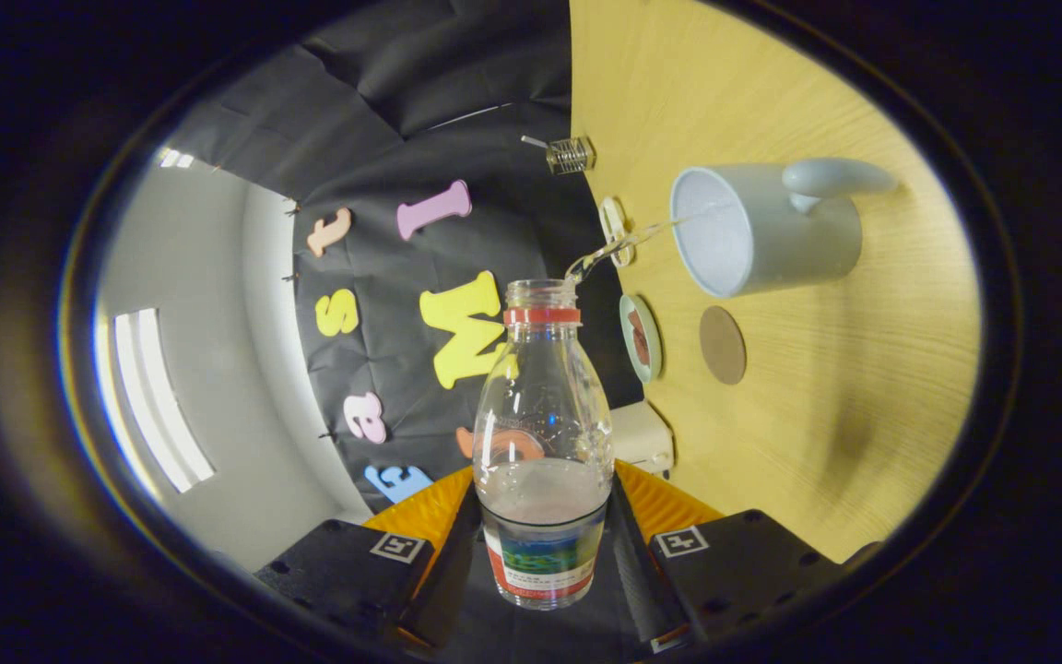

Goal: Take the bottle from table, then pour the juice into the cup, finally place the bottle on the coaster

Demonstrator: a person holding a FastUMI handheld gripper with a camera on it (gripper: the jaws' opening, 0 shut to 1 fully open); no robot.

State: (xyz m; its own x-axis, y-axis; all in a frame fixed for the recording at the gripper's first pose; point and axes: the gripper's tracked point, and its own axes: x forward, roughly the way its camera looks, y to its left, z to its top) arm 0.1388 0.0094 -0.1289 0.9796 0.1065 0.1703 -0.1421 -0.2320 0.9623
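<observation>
Pouring step: tool [545, 544] clamped on the tilted bottle [545, 433], juice streaming into cup [761, 231], upper right; next, right it onto coaster [722, 345].

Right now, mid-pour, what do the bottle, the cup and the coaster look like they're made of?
Bottle, held between the gripper fingers: clear plastic, probably; see-through glossy wall, red neck ring, printed label.
Cup: pale grey-blue, matte and opaque with a thick rim; ceramic or plastic, can't tell.
Coaster: flat brown disc, dull finish; perhaps cork or wood.
Table: light wood-grain surface, likely laminate.
</observation>
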